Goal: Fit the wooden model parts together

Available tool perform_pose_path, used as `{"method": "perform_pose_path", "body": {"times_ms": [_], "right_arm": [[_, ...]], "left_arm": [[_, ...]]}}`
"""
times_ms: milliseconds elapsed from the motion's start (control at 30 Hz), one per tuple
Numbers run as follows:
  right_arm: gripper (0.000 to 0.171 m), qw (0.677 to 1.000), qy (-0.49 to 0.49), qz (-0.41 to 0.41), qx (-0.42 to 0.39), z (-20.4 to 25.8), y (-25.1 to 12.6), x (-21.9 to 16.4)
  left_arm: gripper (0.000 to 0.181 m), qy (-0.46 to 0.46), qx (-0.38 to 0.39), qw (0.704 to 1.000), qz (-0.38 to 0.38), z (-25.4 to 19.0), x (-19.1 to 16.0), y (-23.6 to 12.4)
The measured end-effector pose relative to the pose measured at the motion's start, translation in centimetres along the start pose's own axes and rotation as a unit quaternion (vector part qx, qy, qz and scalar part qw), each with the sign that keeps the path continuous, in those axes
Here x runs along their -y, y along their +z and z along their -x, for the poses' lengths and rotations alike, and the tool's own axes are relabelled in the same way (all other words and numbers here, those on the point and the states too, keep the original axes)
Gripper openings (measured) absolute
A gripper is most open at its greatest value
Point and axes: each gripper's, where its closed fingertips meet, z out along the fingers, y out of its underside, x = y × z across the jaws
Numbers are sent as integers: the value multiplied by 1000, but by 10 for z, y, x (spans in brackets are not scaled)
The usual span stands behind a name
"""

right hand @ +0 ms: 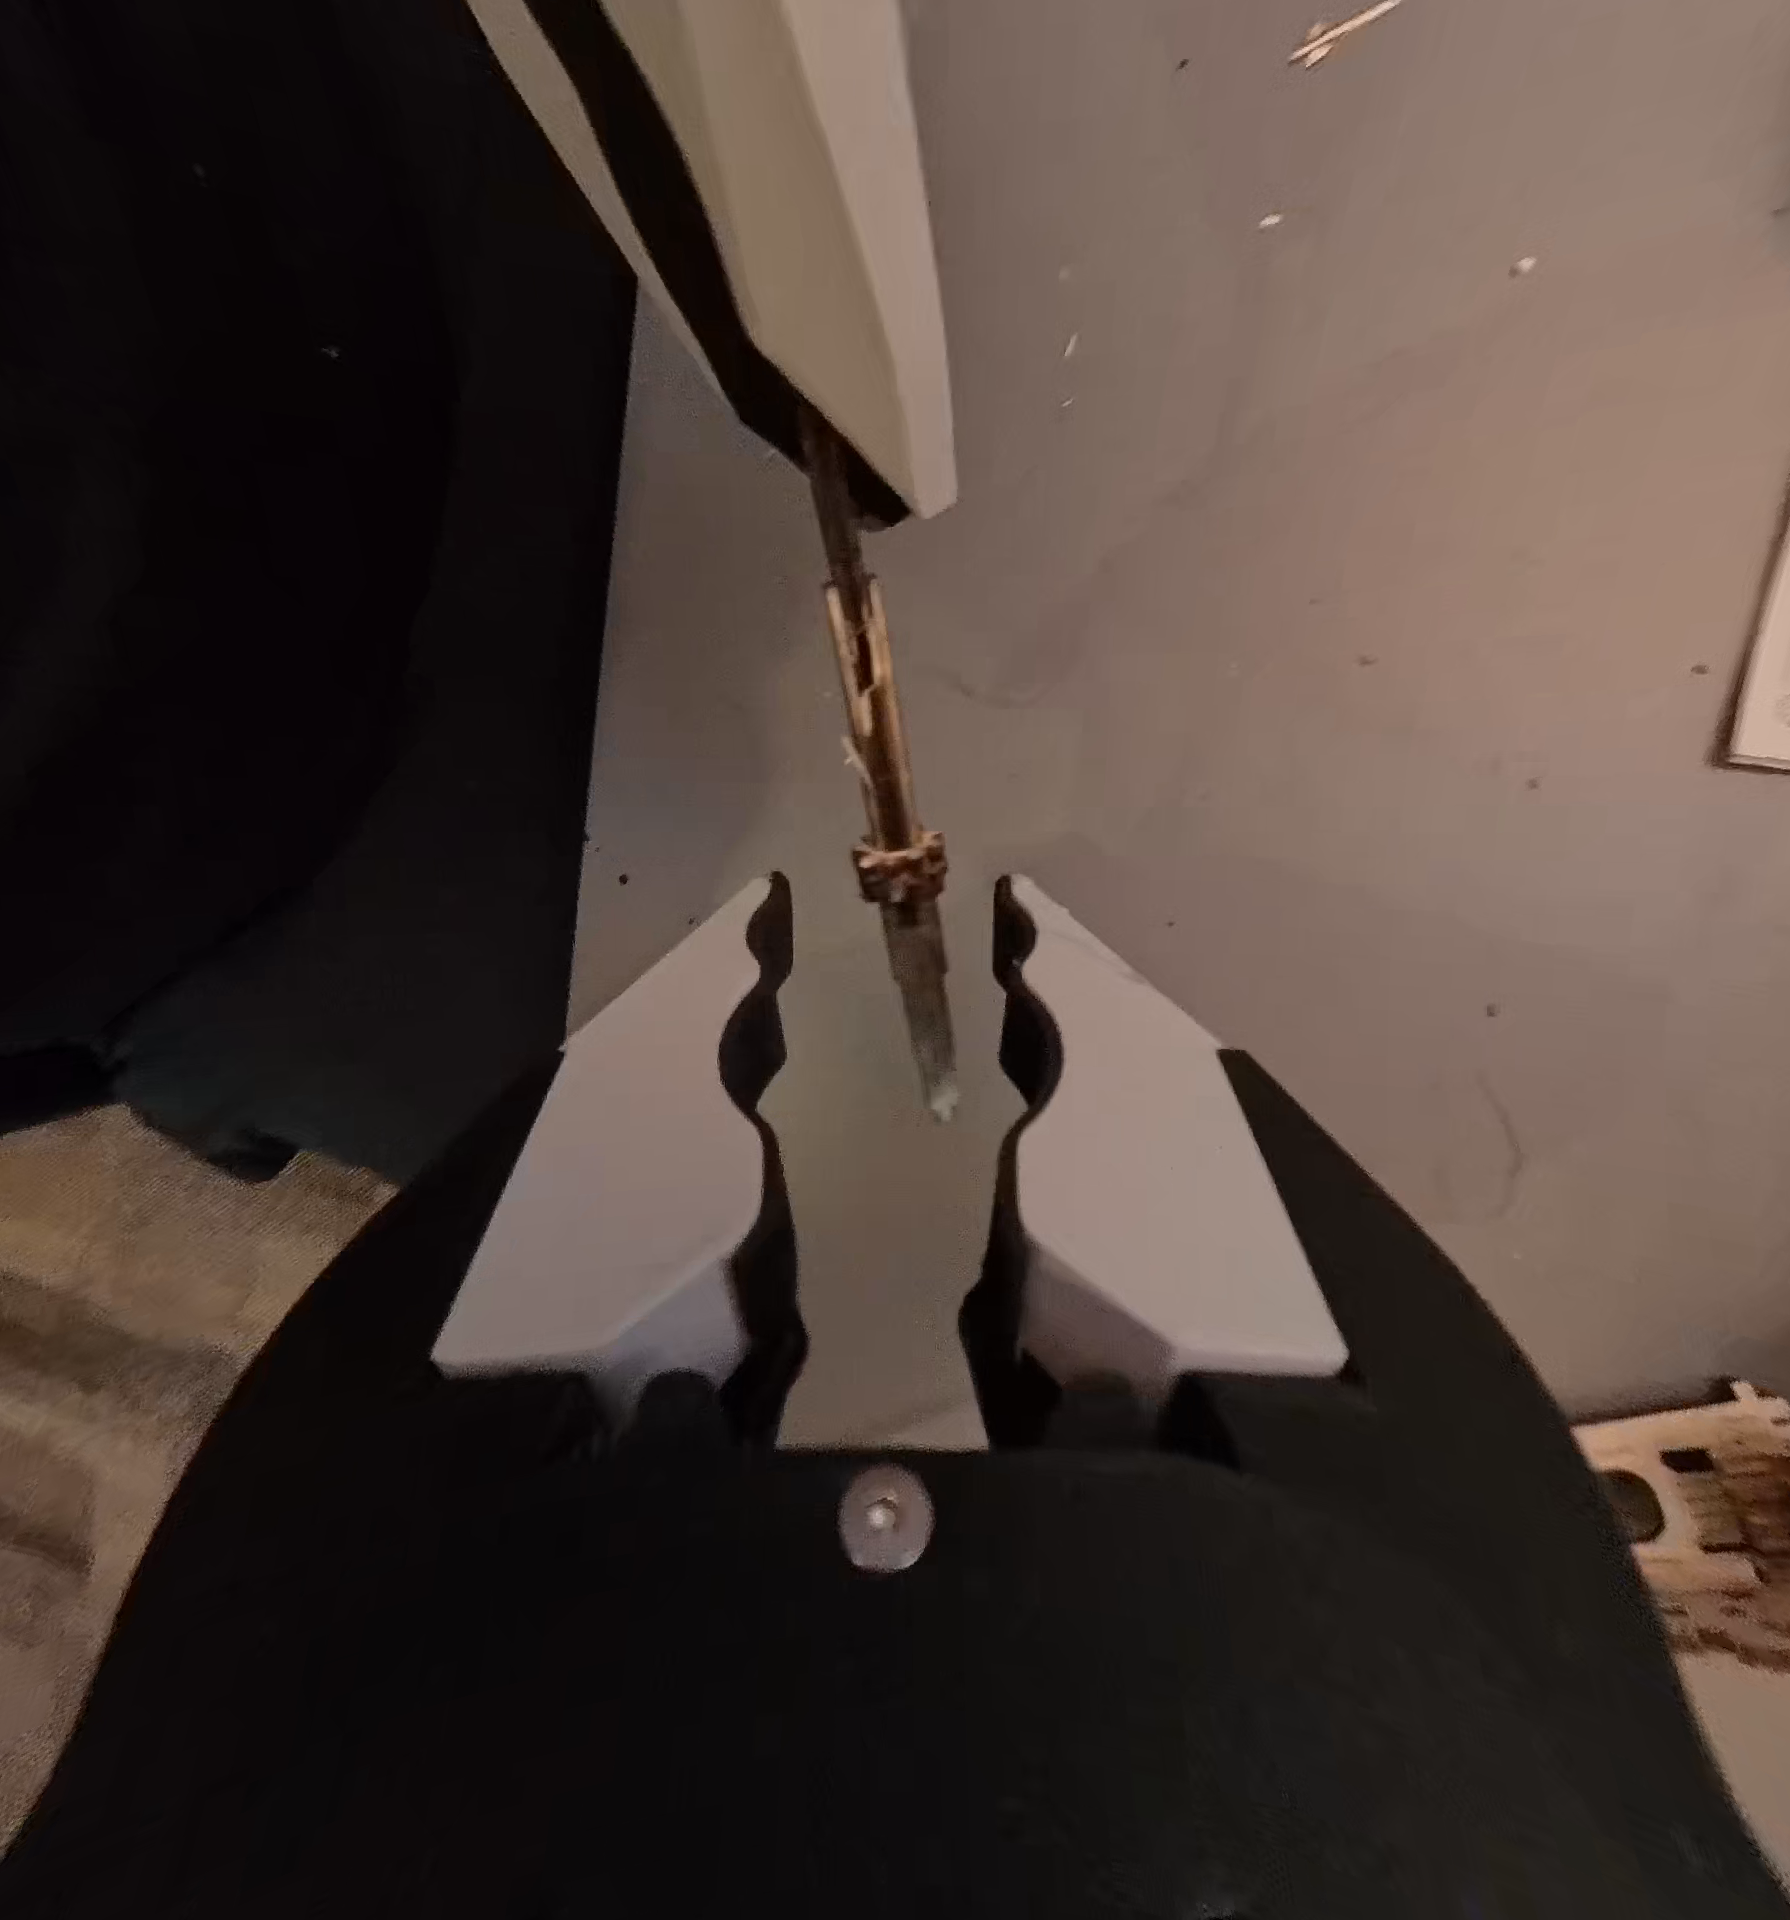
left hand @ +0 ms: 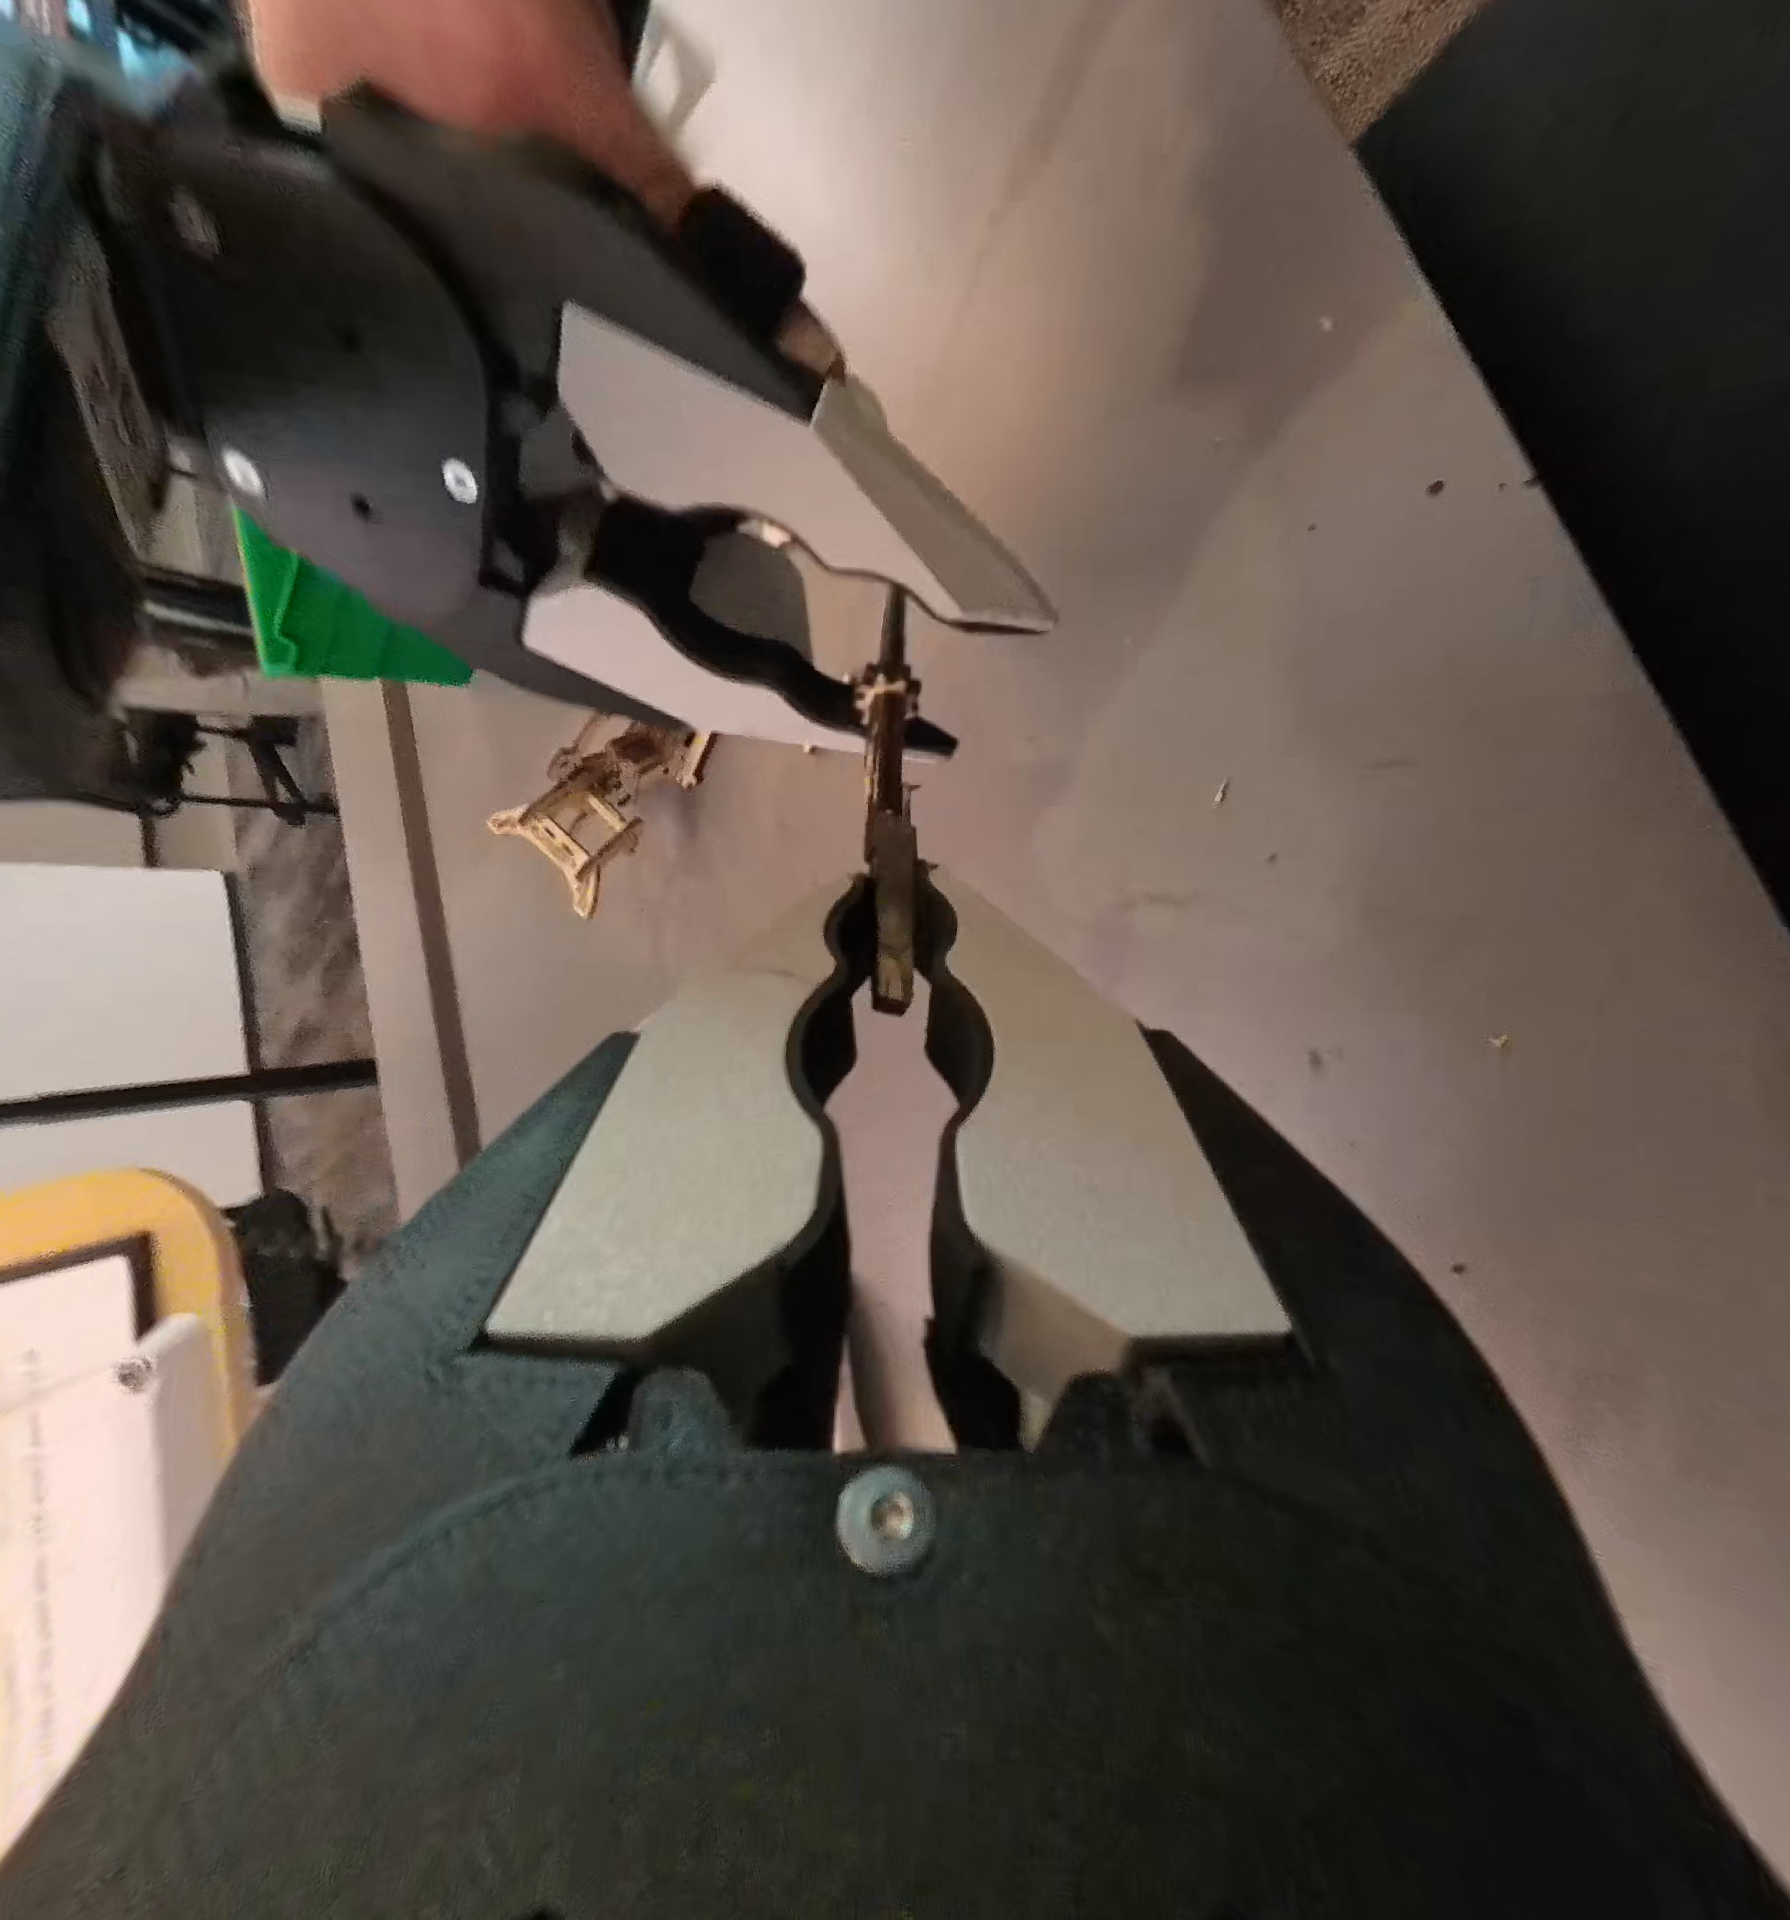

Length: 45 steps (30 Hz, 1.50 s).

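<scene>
Gripping one end of a slim wooden strip (left hand: 893,914), the left gripper (left hand: 891,940) has its jaws closed down on the piece near their tips, and the strip's long axis runs straight on from those jaws toward the right gripper (left hand: 912,675) ahead. In the right wrist view the same wooden strip (right hand: 886,790) points back between the jaws of the right gripper (right hand: 893,894), which stand apart on either side of it with a gap on both sides, neither pad touching the wood that I can see. The strip is thin, pale brown and darker along its edges, with a small wooden collar (right hand: 899,871) fitted round it crosswise just at the mouth of the right jaws; its free end tapers to a narrow tip deeper between them. Beyond the left jaws and to their left, a second wooden assembly (left hand: 600,805) of open, lattice-like parts lies on the grey counter (left hand: 1286,831), well apart from the held strip. To the right of the left jaws the counter lies bare but for small wood flecks, ending at a dark edge. A sheet of cut wooden parts (right hand: 1722,1527) lies at the right gripper's right flank.
</scene>
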Motion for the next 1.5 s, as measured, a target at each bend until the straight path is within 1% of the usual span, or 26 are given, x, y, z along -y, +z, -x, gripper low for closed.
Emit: {"method": "perform_pose_path", "body": {"times_ms": [67, 133, 200, 267, 333, 367, 433, 500, 567, 633, 733, 900, 1000, 1067, 1133, 1233, 1300, 1400, 1500], "right_arm": [[37, 999, -8, -28, -38, -6, -6, 7], [38, 992, -36, -42, -117, -17, -15, 14], [36, 972, -77, -62, -212, -24, -26, 27], [35, 955, -102, -69, -270, -21, -30, 37], [27, 936, -124, -42, -326, -24, -27, 36], [19, 928, -134, -30, -345, -25, -26, 35], [3, 917, -148, -32, -368, -25, -25, 38], [2, 908, -157, -30, -388, -25, -28, 40], [2, 902, -165, -25, -399, -23, -30, 40], [2, 909, -153, -9, -388, -22, -28, 36], [1, 917, -138, -1, -373, -23, -31, 30], [1, 925, -138, -24, -354, -18, -32, 35], [1, 919, -160, -6, -360, -18, -30, 36], [1, 923, -156, -11, -353, -16, -27, 38], [1, 915, -165, -1, -367, -18, -28, 38], [0, 913, -167, -2, -371, -17, -27, 40], [1, 911, -165, 9, -377, -19, -24, 39], [0, 917, -151, 0, -370, -19, -23, 39], [0, 914, -145, 7, -380, -22, -23, 41]], "left_arm": [[5, -40, -12, 999, -12, -2, -2, 1], [5, -85, -18, 996, -22, -1, -4, 1], [5, -141, -29, 989, -30, 1, -6, 2], [5, -190, -42, 980, -40, 2, -7, 2], [5, -220, -47, 973, -59, 5, -2, 0], [5, -230, -51, 970, -65, 6, 0, -1], [5, -244, -50, 966, -77, 9, 3, -3], [5, -255, -53, 962, -83, 10, 5, -5], [5, -267, -53, 958, -90, 11, 7, -6], [5, -266, -49, 959, -86, 10, 6, -6], [5, -237, -25, 968, -75, 13, 6, -7], [5, -184, -4, 981, -59, 16, 8, -9], [5, -169, 2, 984, -53, 14, 10, -7], [5, -159, 9, 986, -51, 13, 10, -6], [5, -160, 13, 986, -42, 14, 9, -6], [5, -153, 16, 987, -40, 14, 9, -6], [5, -154, 16, 987, -44, 13, 11, -5], [5, -123, 29, 991, -33, 14, 11, -5], [5, -135, 27, 990, -37, 15, 10, -5]]}}
